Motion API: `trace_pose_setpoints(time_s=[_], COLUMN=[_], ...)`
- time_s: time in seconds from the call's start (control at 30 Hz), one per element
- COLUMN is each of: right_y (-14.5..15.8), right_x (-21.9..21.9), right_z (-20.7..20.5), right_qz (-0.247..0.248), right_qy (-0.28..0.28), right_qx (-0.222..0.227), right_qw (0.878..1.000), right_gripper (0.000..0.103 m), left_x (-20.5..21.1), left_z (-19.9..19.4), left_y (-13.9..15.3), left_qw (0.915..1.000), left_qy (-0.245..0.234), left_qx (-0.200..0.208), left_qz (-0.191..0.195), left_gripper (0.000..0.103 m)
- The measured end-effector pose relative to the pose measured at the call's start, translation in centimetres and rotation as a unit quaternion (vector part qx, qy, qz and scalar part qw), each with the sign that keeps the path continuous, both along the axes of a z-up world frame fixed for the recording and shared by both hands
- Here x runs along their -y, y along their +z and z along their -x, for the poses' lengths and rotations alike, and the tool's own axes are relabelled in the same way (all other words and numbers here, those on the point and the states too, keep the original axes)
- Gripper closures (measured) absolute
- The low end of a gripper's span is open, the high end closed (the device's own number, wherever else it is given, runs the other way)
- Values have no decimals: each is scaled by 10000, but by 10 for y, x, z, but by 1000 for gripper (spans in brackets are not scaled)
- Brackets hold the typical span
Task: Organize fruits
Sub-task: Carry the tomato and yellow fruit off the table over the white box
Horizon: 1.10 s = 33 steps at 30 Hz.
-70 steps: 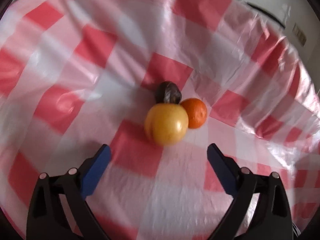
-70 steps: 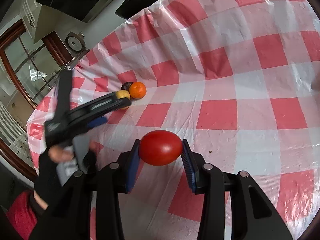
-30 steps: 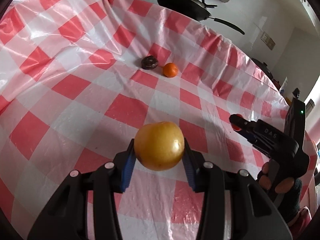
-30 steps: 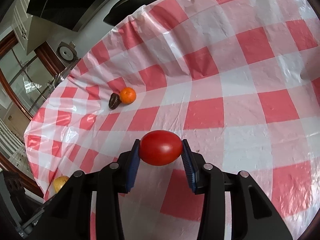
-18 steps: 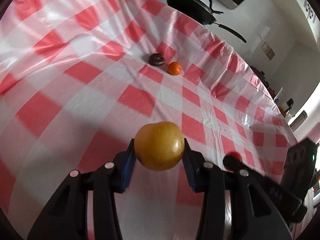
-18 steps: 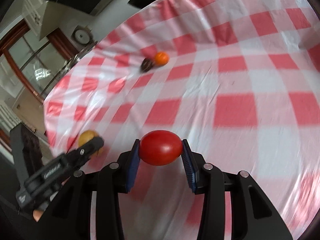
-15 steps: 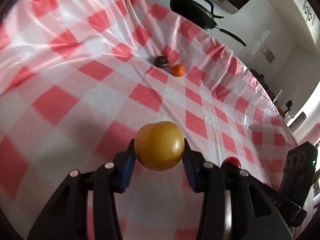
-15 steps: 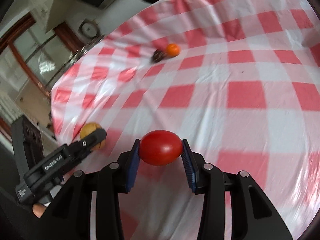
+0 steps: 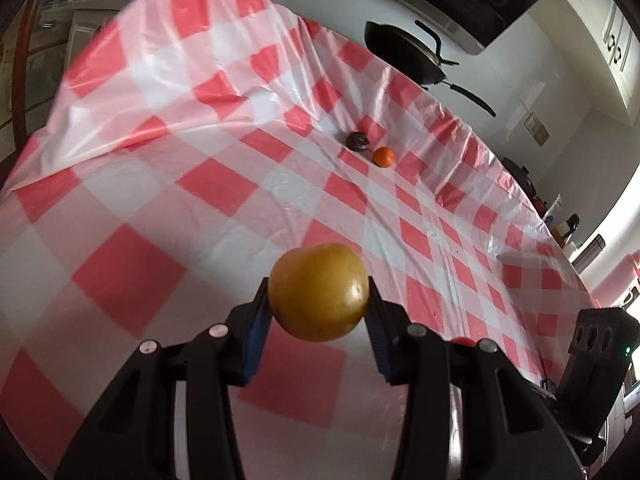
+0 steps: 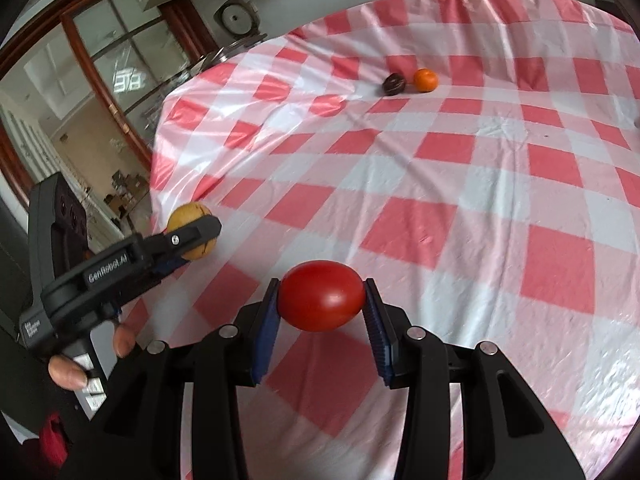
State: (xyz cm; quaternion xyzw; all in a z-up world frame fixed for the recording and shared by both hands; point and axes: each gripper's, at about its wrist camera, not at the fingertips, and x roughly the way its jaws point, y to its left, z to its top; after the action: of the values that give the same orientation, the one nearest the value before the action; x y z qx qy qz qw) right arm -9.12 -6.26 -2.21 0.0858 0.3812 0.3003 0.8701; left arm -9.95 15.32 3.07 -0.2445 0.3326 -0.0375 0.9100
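My left gripper (image 9: 318, 292) is shut on a yellow apple (image 9: 318, 292), held above the checked tablecloth (image 9: 208, 184) near its front. My right gripper (image 10: 320, 296) is shut on a red tomato (image 10: 320, 296), also lifted over the cloth. In the right wrist view the left gripper (image 10: 192, 236) shows at the left with the yellow apple (image 10: 188, 216) between its jaws, held by a hand (image 10: 68, 372). Far across the table an orange (image 9: 384, 157) lies beside a dark brown fruit (image 9: 357, 141); the same orange (image 10: 425, 80) and dark fruit (image 10: 394, 84) appear far back in the right wrist view.
A black frying pan (image 9: 404, 54) sits beyond the table's far edge by the white wall. The table's left edge (image 10: 158, 152) drops off toward a glass door with a wooden frame (image 10: 92, 68). The right gripper's body (image 9: 596, 344) shows at the lower right of the left wrist view.
Both grippers have swung sideways over the table while keeping their fruit. The orange and dark fruit now appear further right in both views, and the left gripper has come into the right wrist view.
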Motion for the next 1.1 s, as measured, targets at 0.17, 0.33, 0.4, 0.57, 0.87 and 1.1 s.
trace_pose_setpoints(time_s=[0.17, 0.33, 0.4, 0.57, 0.87, 1.1], right_y=[0, 3, 3, 4, -26, -116], right_x=[-28, -72, -96, -154, -259, -326], right_z=[16, 43, 56, 92, 173, 200], right_qz=[173, 308, 382, 597, 1558, 2808], right_qy=[372, 1135, 1511, 2450, 4160, 4796], right_qx=[12, 186, 214, 326, 631, 157], right_qw=[9992, 9929, 9875, 9671, 8937, 8312], right_gripper=[62, 62, 62, 62, 62, 62], left_x=[-30, -68, -87, -137, -207, -204], left_z=[28, 82, 111, 171, 219, 206], left_y=[-4, -5, -2, -5, -71, -141], left_qw=[9998, 9991, 9978, 9900, 9718, 9497], left_qy=[84, 380, 575, 1132, 1747, 1513], left_qx=[5, 159, 264, 73, -1218, -2376], left_qz=[186, -42, -218, -840, -1017, -1367], left_gripper=[59, 59, 59, 59, 58, 57])
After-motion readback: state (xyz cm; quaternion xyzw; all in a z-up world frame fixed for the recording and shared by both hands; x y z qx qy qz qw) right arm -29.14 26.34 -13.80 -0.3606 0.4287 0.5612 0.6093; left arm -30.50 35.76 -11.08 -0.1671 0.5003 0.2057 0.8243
